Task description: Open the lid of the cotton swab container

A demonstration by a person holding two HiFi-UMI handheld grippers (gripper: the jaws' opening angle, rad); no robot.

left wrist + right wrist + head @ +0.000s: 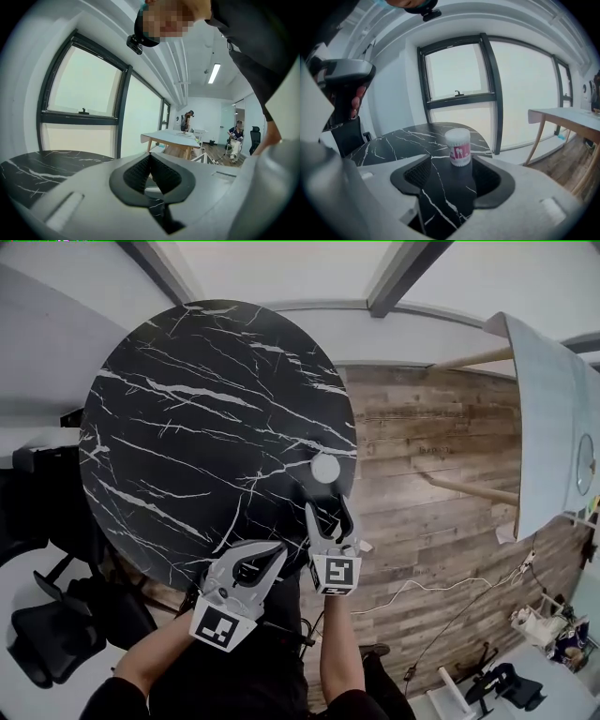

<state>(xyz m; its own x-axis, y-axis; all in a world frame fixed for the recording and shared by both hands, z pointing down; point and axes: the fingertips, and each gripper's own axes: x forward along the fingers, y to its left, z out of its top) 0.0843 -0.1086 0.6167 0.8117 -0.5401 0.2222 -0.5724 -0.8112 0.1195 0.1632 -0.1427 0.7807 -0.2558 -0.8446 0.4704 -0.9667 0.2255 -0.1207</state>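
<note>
Right tongs [328,514] gape wide and empty before the lidded cotton swab container [325,468] near the marble counter [187,427] edge; left tongs [278,549] are shut, empty.

The cotton swab container [325,468] is standing on the table [187,427], near its right edge. The right gripper [328,512] is hanging over the table's near edge, the left gripper [272,554] sitting further left along it.
</note>
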